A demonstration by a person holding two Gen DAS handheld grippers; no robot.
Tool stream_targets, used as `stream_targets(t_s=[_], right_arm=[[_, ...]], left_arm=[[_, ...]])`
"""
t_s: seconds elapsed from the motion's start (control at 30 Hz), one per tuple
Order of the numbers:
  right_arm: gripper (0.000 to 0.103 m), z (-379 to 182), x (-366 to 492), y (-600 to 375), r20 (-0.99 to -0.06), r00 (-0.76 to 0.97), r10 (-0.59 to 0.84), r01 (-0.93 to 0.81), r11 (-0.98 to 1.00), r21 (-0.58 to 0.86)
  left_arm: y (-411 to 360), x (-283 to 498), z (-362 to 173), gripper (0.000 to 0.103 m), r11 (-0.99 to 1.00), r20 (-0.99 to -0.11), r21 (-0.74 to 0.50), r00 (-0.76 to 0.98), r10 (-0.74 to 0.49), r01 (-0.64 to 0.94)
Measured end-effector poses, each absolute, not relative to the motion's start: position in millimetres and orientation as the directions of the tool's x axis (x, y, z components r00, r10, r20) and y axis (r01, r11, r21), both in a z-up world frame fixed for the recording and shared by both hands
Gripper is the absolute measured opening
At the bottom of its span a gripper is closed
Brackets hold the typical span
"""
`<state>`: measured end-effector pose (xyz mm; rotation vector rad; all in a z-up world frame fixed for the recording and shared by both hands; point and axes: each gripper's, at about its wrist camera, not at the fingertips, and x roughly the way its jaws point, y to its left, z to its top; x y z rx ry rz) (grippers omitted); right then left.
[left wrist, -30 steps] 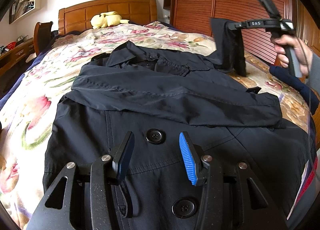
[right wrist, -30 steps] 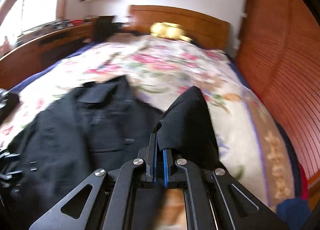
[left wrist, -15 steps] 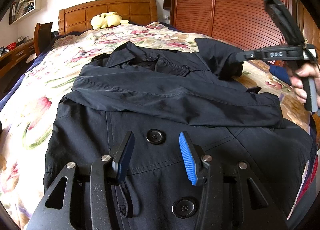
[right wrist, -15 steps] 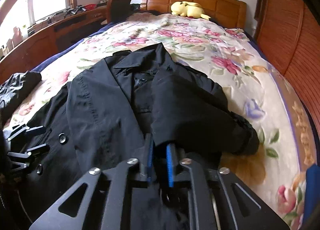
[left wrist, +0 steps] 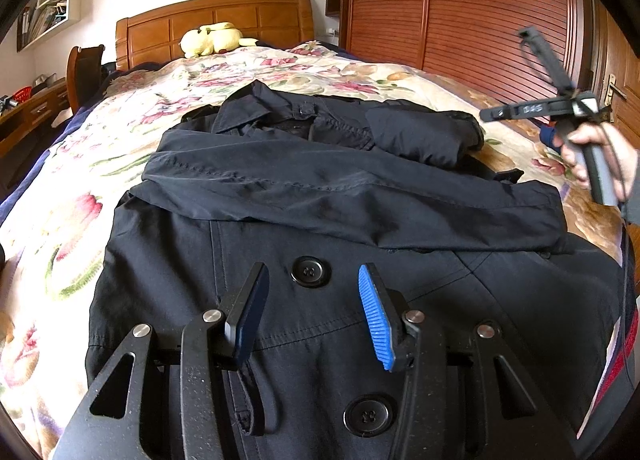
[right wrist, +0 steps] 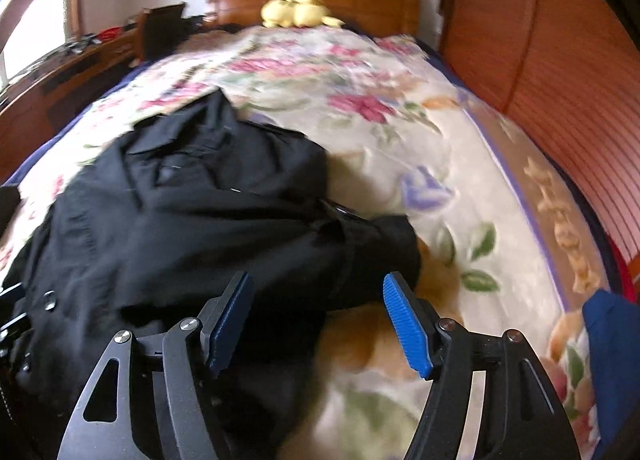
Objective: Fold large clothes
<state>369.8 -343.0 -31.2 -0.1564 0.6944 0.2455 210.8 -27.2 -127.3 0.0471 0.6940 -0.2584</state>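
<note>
A black coat (left wrist: pixel 320 220) is spread front-up on a floral bedspread (left wrist: pixel 60 212), its collar toward the wooden headboard (left wrist: pixel 216 20), where a yellow plush toy (left wrist: pixel 212 38) is seen. One sleeve (left wrist: pixel 340 196) is laid across the chest; the other sleeve (left wrist: pixel 420 136) is folded in a heap near the collar at the coat's right side. The left gripper (left wrist: pixel 312 316) is held over the lower front of the coat, its jaws parted with nothing between them, a button (left wrist: pixel 308 271) being seen just beyond the tips. The right gripper (right wrist: pixel 320 324) is held above the coat's right edge, jaws opening, the cloth lying beneath and apart from the pads (right wrist: pixel 406 326); nothing is gripped.
</note>
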Motion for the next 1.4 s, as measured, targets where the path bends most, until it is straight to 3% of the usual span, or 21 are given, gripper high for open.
stream_targets(t_s=[0.53, 0.67, 0.8, 1.1, 1.4], right_arm=[[0.069, -84, 457, -355, -0.77, 0.603, 0.206, -0.185, 0.976, 0.116], [0.03, -82, 456, -354, -0.765, 0.607, 0.217, -0.241, 0.967, 0.083], [0.015, -60, 438, -350, -0.723, 0.658, 0.209, -0.261, 0.964, 0.041], [0.013, 35, 372, -303, -0.566, 0.777, 0.276, -0.353, 0.935, -0.027], [0.013, 76, 285, -235, -0.514, 0.768, 0.383, -0.508, 0.852, -0.126]], left_arm=[[-28, 212, -128, 0.048, 0.966, -0.639, -0.045, 0.736, -0.222, 0.253], [-28, 211, -128, 0.048, 0.966, -0.638, -0.044, 0.737, -0.224, 0.256], [-28, 209, -126, 0.048, 0.965, -0.631, -0.041, 0.743, -0.225, 0.258], [-18, 200, -113, 0.048, 0.957, -0.6, -0.075, 0.755, -0.267, 0.279], [10, 179, -96, 0.048, 0.967, -0.571, -0.065, 0.785, -0.239, 0.247]])
